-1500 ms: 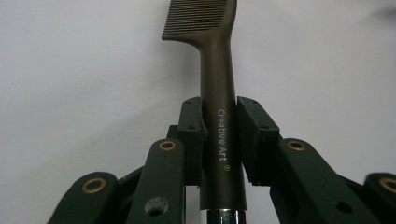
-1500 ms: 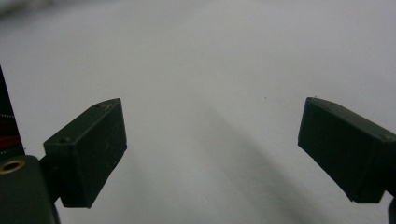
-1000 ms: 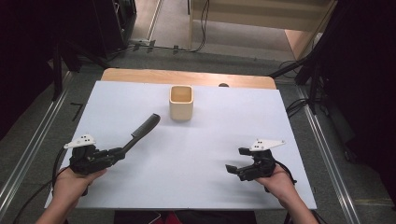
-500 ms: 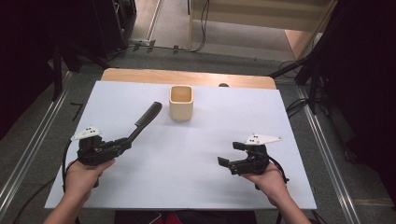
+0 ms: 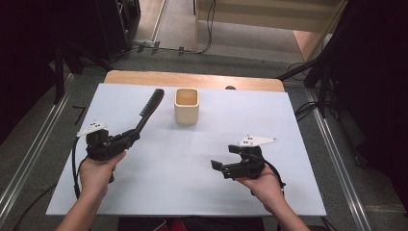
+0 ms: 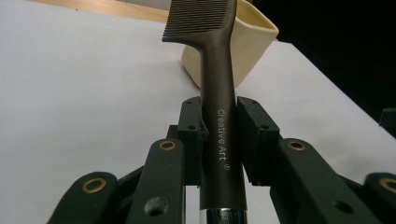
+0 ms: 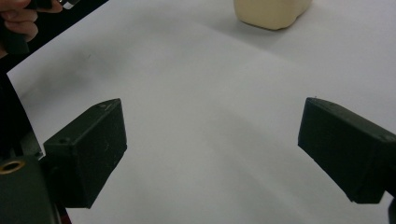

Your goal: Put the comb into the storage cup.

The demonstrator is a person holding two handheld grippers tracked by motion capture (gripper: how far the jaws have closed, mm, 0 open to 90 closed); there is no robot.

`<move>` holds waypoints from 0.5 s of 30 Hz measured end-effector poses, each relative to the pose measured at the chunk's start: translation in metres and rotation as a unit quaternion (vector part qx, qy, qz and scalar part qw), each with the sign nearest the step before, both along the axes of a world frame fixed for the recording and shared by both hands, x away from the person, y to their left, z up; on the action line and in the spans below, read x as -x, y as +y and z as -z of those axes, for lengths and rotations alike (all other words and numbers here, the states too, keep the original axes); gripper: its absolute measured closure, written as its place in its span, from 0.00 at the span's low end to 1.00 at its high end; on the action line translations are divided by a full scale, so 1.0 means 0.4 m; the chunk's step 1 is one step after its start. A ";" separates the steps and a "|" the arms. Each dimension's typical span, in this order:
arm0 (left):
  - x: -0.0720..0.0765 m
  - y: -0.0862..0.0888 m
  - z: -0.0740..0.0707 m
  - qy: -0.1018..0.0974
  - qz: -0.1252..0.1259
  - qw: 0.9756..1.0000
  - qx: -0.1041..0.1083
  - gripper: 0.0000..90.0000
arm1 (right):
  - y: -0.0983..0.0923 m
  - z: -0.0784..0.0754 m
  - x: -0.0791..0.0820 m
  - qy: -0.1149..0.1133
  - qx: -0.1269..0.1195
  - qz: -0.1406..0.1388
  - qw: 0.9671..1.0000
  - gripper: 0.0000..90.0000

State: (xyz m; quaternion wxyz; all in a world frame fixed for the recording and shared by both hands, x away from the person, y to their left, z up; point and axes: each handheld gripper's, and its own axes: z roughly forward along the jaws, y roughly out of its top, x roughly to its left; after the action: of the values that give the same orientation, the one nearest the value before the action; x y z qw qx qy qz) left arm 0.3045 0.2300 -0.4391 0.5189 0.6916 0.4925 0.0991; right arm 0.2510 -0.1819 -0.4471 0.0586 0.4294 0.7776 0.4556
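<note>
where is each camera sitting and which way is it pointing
High view: above the person's side of the table, looking forward and down; shows both forearms, the left gripper and right gripper.
Left gripper view: rides on the left gripper, looking along its jaws, shut on the black comb, toward the cream cup.
Right gripper view: rides on the right gripper, looking along its open jaws over bare table, with the person's left hand at top left.
All three views share the cream cup.
</note>
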 end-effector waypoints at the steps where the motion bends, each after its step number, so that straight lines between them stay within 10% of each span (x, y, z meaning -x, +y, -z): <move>1: -0.003 -0.003 -0.002 -0.003 -0.003 1.000 0.000 0.82 | 0.009 -0.003 -0.001 -0.003 0.003 -0.001 1.000 0.07; 15: -0.024 -0.065 0.004 -0.036 -0.041 0.999 0.008 0.82 | 0.107 -0.044 -0.053 0.000 -0.003 -0.008 1.000 0.07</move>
State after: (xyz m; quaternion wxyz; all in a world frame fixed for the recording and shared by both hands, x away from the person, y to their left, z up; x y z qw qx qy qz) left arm 0.3139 0.2041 -0.4408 0.5373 0.6628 0.5022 0.1407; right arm 0.2721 -0.1391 -0.4294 0.0540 0.4231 0.7799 0.4580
